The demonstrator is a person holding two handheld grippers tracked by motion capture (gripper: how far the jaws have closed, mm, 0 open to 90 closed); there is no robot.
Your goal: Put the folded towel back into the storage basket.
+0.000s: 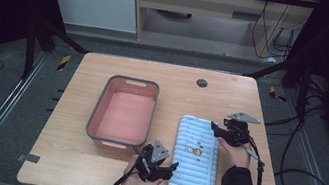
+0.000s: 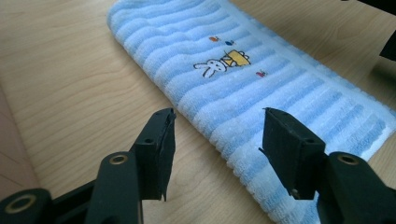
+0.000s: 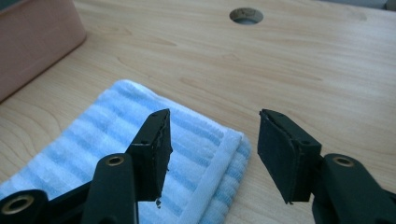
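Step in hand: approach to the folded blue striped towel [image 1: 196,155]; you are lining up both grippers on it, nothing lifted yet.
Towel: lies flat on the wooden table [image 1: 89,166], just right of the pink bin [image 1: 122,111], rabbit print facing up (folded double, judging by the layered hem in the right gripper view).
Left gripper [image 1: 160,169]: jaws spread, nothing between the pads; in the left gripper view it [image 2: 217,140] straddles the towel's near long edge, above the cloth rather than on it.
Right gripper [image 1: 219,130]: jaws apart, empty; in the right gripper view it [image 3: 212,140] frames the towel's far corner [image 3: 233,142], with bare table under the right-hand pad.
Contact: none that I can see on either side.
Next move, as I judge it: lower each pair until one pad slides under the edge and one sits on top, then close on all layers together.
Risk: pinching only the top layer would let the fold fall open.
Likely destination: the bin (a guess from the layout).
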